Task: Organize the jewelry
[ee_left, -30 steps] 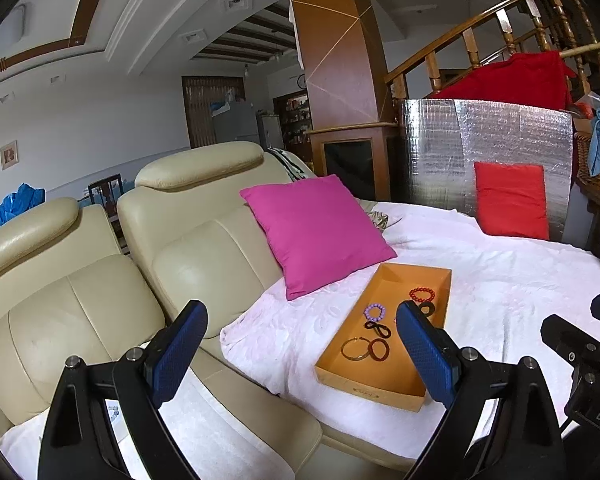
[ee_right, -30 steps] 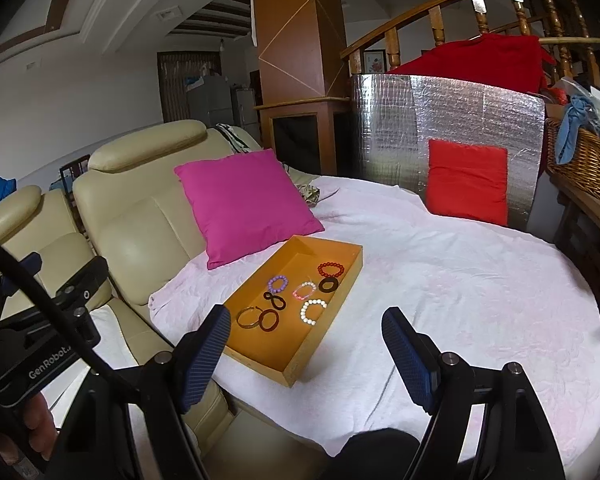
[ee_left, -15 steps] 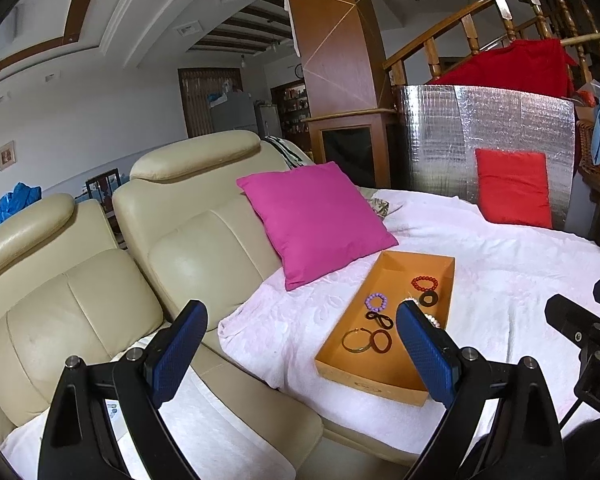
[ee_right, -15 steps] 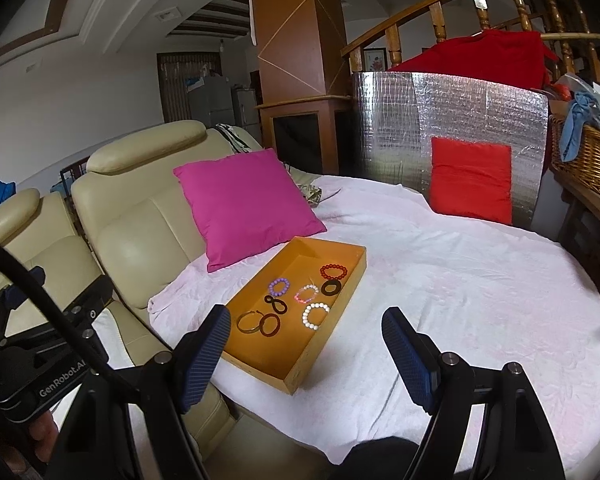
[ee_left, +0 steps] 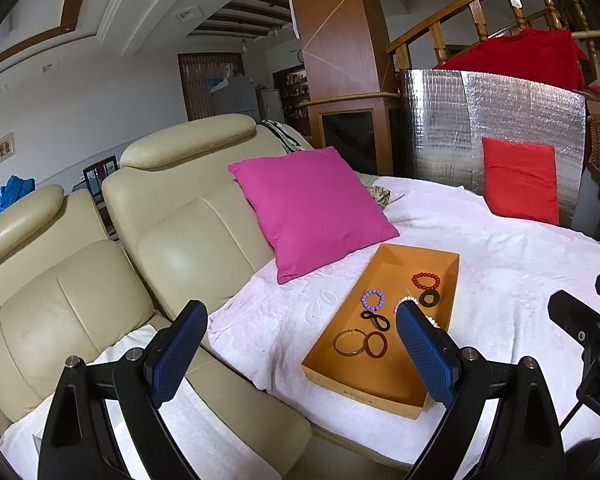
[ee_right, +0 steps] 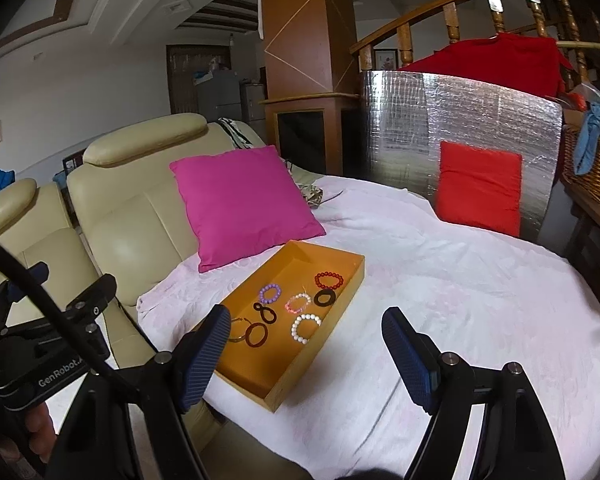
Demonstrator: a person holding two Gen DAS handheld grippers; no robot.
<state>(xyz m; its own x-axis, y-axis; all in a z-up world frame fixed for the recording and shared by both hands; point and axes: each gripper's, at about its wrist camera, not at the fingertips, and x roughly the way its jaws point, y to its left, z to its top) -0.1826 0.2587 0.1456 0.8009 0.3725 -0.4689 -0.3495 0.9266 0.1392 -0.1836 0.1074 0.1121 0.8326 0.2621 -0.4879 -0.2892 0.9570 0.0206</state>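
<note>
An orange tray [ee_left: 332,378] [ee_right: 342,320] lies on a white-covered round table. It holds several bracelets and rings: a purple bead bracelet [ee_right: 269,293], a red bead bracelet [ee_right: 329,280], a white bead bracelet [ee_right: 306,328], a pink one [ee_right: 299,303], a black ring [ee_right: 324,298], a black figure-eight loop [ee_right: 264,313], and a gold hoop [ee_left: 348,343] beside a dark red ring [ee_left: 376,345]. My left gripper [ee_left: 302,354] is open and empty, short of the tray. My right gripper [ee_right: 314,356] is open and empty, near the tray's front end.
A magenta cushion [ee_right: 244,204] leans against the cream sofa [ee_left: 172,248] behind the tray. A red cushion [ee_right: 480,188] rests against a silver foil panel [ee_right: 460,120]. A wicker basket [ee_right: 588,168] stands at the far right. The other gripper's body [ee_right: 40,344] shows at left.
Both grippers have moved a little closer to the tray, which now appears larger and lower in both views. Both stay open and empty.
</note>
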